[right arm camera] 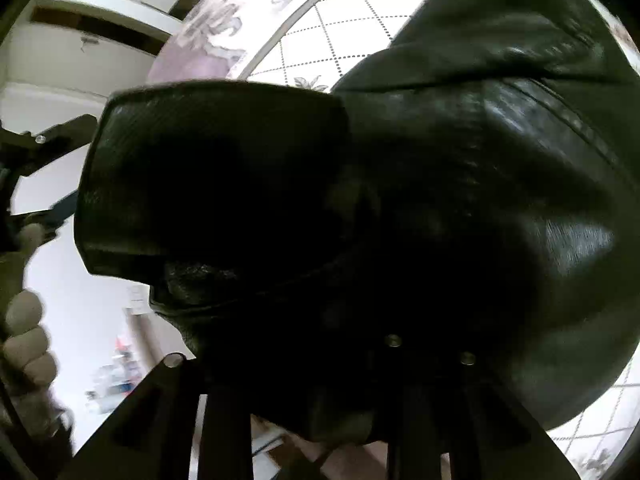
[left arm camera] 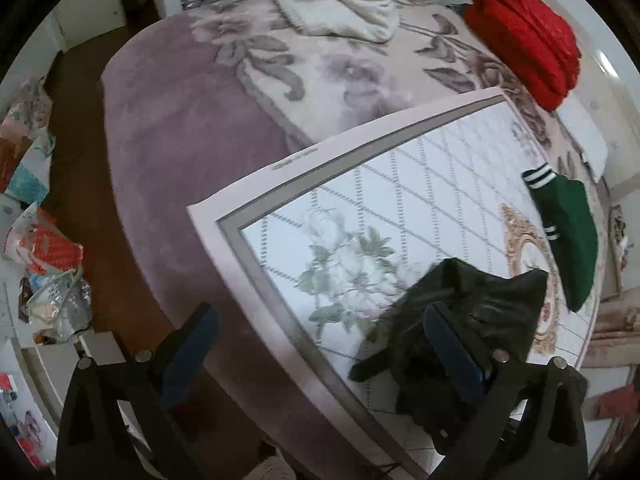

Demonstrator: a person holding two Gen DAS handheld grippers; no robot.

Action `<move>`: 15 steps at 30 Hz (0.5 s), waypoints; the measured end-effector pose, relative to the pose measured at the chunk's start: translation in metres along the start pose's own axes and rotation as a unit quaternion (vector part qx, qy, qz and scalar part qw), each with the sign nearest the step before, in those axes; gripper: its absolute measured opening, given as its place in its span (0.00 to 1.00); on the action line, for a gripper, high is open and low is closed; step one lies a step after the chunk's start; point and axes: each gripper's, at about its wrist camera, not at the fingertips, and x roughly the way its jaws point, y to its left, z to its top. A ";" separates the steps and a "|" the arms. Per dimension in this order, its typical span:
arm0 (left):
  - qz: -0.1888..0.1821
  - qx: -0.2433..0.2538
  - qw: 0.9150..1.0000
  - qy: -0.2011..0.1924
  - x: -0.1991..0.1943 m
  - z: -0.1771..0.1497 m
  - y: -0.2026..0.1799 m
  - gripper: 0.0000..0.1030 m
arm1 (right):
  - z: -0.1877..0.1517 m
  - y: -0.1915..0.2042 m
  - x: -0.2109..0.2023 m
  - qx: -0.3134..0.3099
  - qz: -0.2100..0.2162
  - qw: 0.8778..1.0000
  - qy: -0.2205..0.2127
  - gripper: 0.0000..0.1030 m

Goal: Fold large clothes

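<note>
Black leather jacket [left arm camera: 452,320] bunched on the mat's near corner, long axis unclear, left fingers [left arm camera: 320,340] wide, right fingers' grip hidden

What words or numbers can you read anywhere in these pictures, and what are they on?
None can be read.
Small dark print on the pale pink border of the white floral diamond-pattern sheet: too blurred to read.
White paper notice on the far wall: too small and blurred.
Colourful plastic packets on the floor beside the bed: any print is unreadable.
Shiny black leather jacket: no label showing.
</note>
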 end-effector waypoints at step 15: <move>-0.016 0.071 0.993 0.092 0.107 -0.025 -0.080 1.00 | 0.068 -0.100 -0.103 0.109 -0.043 0.990 -0.080 0.30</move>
